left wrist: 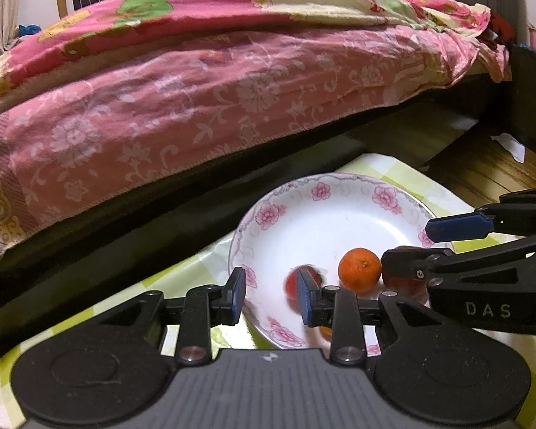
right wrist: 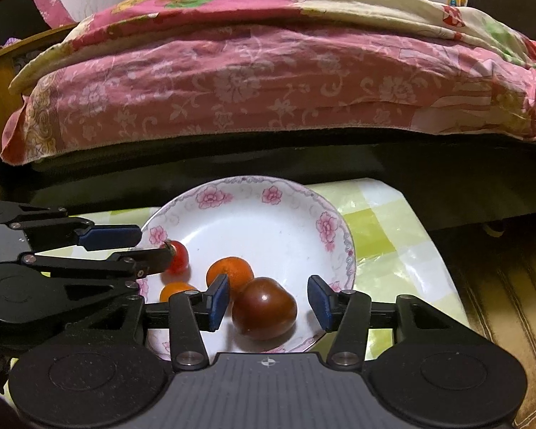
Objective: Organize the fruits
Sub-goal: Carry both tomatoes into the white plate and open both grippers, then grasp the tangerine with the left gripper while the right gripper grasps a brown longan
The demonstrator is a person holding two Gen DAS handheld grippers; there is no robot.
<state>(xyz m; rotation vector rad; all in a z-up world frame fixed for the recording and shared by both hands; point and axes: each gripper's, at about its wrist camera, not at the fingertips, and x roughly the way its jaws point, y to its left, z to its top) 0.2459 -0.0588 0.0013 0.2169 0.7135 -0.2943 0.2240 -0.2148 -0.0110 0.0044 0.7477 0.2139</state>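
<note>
A white plate with pink flowers (left wrist: pixel 318 193) (right wrist: pixel 253 221) holds a mandarin (left wrist: pixel 360 270) (right wrist: pixel 230 272), a smaller orange fruit (right wrist: pixel 175 291), a small red fruit (left wrist: pixel 293 280) (right wrist: pixel 178 258) and a dark red-brown fruit (right wrist: pixel 264 309) (left wrist: pixel 405 282). My left gripper (left wrist: pixel 272 295) (right wrist: pixel 153 243) is open over the plate's near left rim. The small red fruit is blurred just past its right finger, free of the pads. My right gripper (right wrist: pixel 268 302) (left wrist: pixel 407 246) is open around the dark fruit, which rests in the plate with a gap at each pad.
The plate sits on a small table with a yellow-green checked cloth (right wrist: pixel 382 243) (left wrist: pixel 182 275). Close behind stands a bed's dark frame (right wrist: pixel 268 168) under a pink floral cover (left wrist: pixel 196 89) (right wrist: pixel 268 82). Wooden floor (left wrist: pixel 482 168) lies to the right.
</note>
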